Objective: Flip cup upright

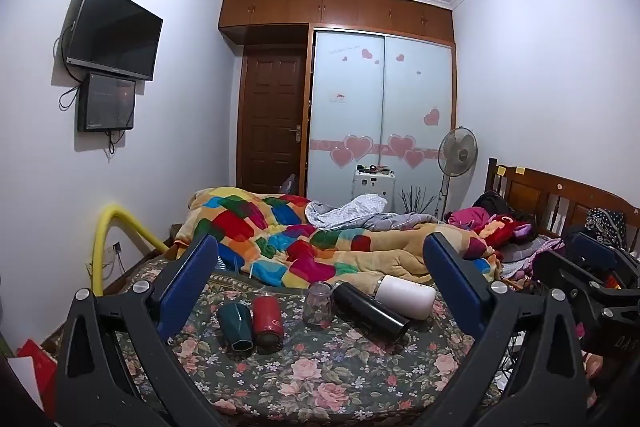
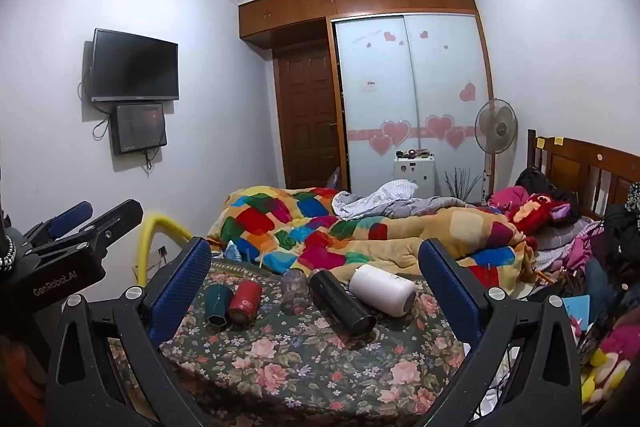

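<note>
Five cups sit in a row on the floral bedspread [image 1: 320, 379], none gripped. The clear glass cup [image 1: 317, 305] stands mouth-down in the middle. To its left lie the green cup [image 1: 235, 323] and the red cup [image 1: 267, 319], touching each other. To its right lie the black flask [image 1: 370, 311] and the white cup [image 1: 406, 295], also touching. The left gripper [image 1: 320, 283] and the right gripper [image 2: 316, 287] both hover short of the row, fingers spread wide and holding nothing. Which cup is meant first I cannot tell. The likely trouble is the crowding: fingers closing on one cup could nudge its neighbour and roll it toward the patchwork quilt [image 1: 280, 231]. The soft bedding is another risk, since a tall cup set upright there could tip again.
</note>
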### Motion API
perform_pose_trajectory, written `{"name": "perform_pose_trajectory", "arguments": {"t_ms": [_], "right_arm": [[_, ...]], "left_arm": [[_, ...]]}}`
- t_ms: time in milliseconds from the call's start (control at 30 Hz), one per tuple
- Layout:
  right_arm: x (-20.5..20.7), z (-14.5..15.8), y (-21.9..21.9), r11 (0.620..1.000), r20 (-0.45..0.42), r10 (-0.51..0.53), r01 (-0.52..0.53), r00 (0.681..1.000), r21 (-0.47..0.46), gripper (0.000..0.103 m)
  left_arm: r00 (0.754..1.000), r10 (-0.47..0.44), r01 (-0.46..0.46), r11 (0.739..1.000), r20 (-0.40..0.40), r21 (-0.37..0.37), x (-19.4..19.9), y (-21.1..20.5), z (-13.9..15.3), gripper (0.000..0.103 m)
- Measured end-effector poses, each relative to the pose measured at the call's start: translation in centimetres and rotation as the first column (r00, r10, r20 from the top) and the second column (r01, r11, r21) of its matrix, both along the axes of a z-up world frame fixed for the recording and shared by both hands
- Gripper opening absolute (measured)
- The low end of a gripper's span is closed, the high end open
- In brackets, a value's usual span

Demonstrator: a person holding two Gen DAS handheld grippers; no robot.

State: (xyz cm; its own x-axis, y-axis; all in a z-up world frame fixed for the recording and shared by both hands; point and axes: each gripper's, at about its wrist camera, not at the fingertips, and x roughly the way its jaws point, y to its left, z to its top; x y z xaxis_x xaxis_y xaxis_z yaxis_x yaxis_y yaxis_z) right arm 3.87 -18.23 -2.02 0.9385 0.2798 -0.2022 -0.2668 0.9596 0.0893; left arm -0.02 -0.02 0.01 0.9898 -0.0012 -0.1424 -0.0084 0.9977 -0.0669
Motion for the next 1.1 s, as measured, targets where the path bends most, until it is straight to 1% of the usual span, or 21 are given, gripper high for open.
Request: {"name": "perform_pose_trajectory", "arguments": {"t_ms": [167,467,567,733,767,1100], "right_arm": [[0.1,0.0,0.0,1.000,-0.011,0.002,-0.002,1.000,0.000,0.103],[0.0,0.0,0.1,1.000,-0.014,0.003,-0.003,1.000,-0.003,0.103],[0.1,0.0,0.1,1.000,-0.016,0.002,-0.002,1.000,-0.004,0.103],[0.3,-0.3,0.2,1.000,-0.018,0.001,-0.001,1.000,-0.004,0.103],[0.2,-0.3,0.2,1.000,-0.018,0.000,-0.001,1.000,-0.004,0.103],[0.2,-0.4,0.3,1.000,-0.022,0.002,-0.002,1.000,-0.005,0.103]], "left_arm": [[1.000,-0.004,0.004,1.000,-0.001,-0.021,-0.1,0.2,0.0,0.103],[1.000,-0.008,0.008,1.000,-0.002,-0.007,0.0,0.6,0.1,0.103],[1.000,-0.010,0.010,1.000,-0.005,-0.007,0.5,1.9,-0.3,0.103],[1.000,-0.008,0.008,1.000,-0.005,0.000,0.3,1.3,0.0,0.103],[1.000,-0.005,0.005,1.000,-0.005,0.005,0.1,0.4,0.0,0.103],[1.000,-0.005,0.006,1.000,-0.009,0.008,0.1,0.2,-0.1,0.103]]}}
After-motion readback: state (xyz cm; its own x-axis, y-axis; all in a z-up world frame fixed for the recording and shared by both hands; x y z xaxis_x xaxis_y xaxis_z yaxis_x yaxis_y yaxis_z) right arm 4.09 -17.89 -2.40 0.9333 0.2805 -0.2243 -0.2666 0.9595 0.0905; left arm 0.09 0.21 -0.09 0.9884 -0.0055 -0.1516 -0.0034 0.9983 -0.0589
